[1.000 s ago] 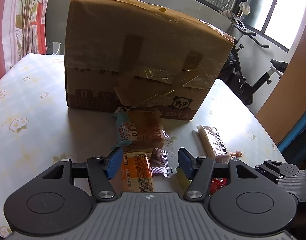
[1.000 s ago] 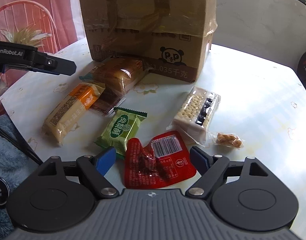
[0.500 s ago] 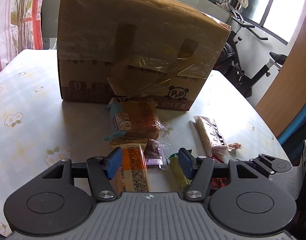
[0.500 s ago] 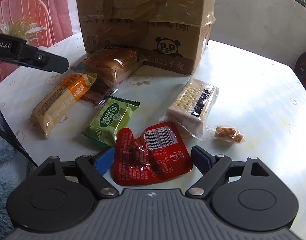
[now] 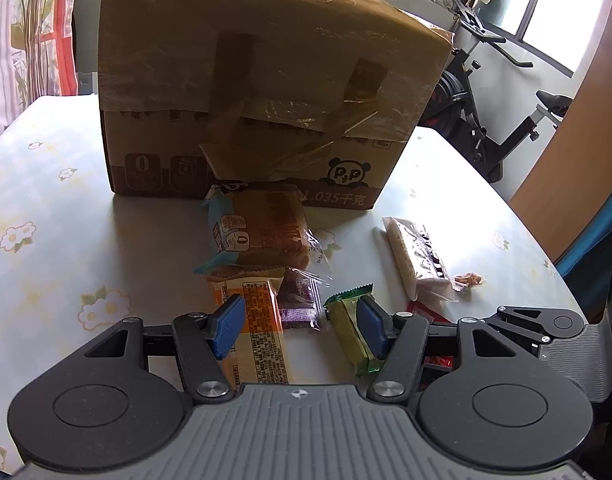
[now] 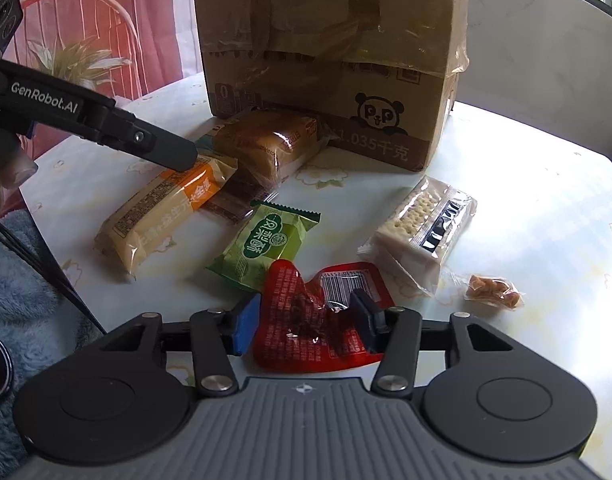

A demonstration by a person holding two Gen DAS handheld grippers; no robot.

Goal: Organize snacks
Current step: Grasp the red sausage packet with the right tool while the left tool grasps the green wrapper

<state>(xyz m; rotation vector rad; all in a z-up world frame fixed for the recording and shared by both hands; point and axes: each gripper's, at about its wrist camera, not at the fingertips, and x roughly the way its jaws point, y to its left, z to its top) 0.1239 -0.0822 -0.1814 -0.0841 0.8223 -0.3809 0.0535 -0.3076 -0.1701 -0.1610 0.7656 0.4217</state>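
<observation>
Right gripper (image 6: 304,322): jaws closing on the red snack packet (image 6: 302,340), which lies flat on the table (image 6: 526,208) between the blue pads; the right pad already presses the crumpled foil, the left pad sits at the packet's edge.

Left gripper (image 5: 298,326): jaws partly apart, gripping nothing, poised above the orange-and-cream bar (image 5: 260,336) and the green packet (image 5: 348,328) (its left pad overlaps the bar in view; contact cannot be told).

Outward from the red packet: green packet just beyond on the left, clear cracker pack (image 6: 420,228) on the right, small clear sachet of brown pieces (image 6: 492,290) beside that. Farther back, a dark purple wrapper (image 5: 300,300), then a wrapped bread loaf (image 6: 266,146) touching the base of the taped cardboard box (image 6: 330,40).
</observation>
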